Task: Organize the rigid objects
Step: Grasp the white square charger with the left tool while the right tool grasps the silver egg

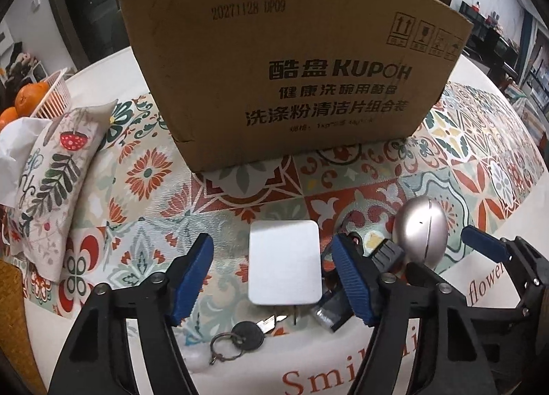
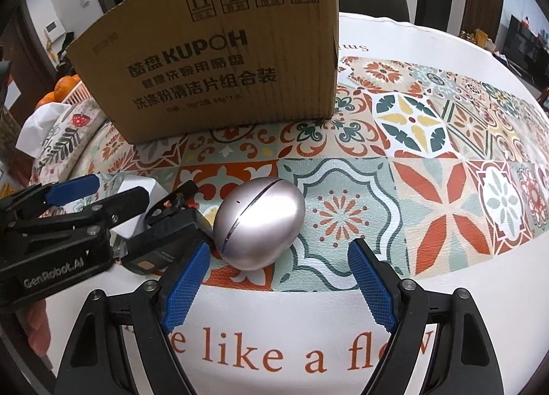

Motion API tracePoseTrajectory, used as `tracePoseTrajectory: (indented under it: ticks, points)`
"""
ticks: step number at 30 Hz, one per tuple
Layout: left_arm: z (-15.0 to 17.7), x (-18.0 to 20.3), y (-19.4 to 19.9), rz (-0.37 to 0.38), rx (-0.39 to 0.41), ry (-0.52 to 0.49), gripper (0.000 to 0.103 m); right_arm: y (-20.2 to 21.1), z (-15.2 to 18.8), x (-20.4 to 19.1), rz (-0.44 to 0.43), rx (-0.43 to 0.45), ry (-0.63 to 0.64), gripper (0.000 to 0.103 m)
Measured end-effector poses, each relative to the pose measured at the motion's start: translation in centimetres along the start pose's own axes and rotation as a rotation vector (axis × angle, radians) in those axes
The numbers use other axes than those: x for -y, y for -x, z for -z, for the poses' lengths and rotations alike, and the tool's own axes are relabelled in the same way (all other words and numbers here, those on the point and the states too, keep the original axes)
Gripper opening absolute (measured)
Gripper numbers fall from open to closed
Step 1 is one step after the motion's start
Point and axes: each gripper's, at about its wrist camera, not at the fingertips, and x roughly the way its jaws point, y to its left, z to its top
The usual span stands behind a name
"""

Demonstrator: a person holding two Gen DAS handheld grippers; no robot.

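A: Status on your left gripper (image 1: 271,278)?

B: Jaws spread wide, holding nothing. The white charger block (image 1: 284,263) lies flat on the patterned tablecloth (image 1: 360,175) between your two blue pads, touching neither. Its prongs point back toward you.

A: Where is everything relative to the cardboard box (image 1: 291,62)?

B: The box stands upright at the far side of the cloth. The charger sits on your side of it, roughly below the box's middle, well apart from it. The key with a black head and ring (image 1: 240,336) lies nearer to you than the charger, just beside its prong end. A dark clip-like item (image 1: 387,254) and a grey metal piece (image 1: 329,312) sit right of the charger, partly behind your right-hand pad; I can't tell what they are.

A: And the silver egg-shaped case (image 2: 260,223)?

B: On your side of the box, below its right corner, well apart from it. It rests tilted on the cloth, seam running diagonally.

A: Right gripper (image 2: 278,278)?

B: Also wide, nothing gripped. The egg sits just ahead of the tips, closer to your left pad, no contact visible. Your left gripper shows at that view's left edge.

A: Anything left of the box?

B: A printed fabric pouch (image 1: 55,182) with white tissue (image 1: 13,148), and a white basket (image 1: 55,93) of oranges (image 1: 31,96) behind them.
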Motion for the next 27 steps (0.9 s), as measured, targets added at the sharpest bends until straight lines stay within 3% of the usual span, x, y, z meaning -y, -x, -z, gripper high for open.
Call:
tracePoseTrajectory:
  ticks: [13,18,23,27]
  points:
    - [-0.6,-1.1,-2.1,0.072,-0.063,0.093,0.045,-0.9,-0.8,-0.4,0.012,0.027,0.029,0.082]
    - [-0.8,-1.3,-2.5,0.079,-0.083,0.106,0.046,-1.0,-1.2,-0.5,0.006,0.033,0.029,0.078]
    - [-0.7,-1.2,-2.5,0.060,-0.089,0.091,0.045,-1.5,-1.3,-0.6,-0.003,0.022,0.034,0.068]
    - [0.3,-1.4,-2.1,0.027,-0.093,0.071,0.045,-1.6,-1.0,-0.9,0.000,0.028,0.047,0.066]
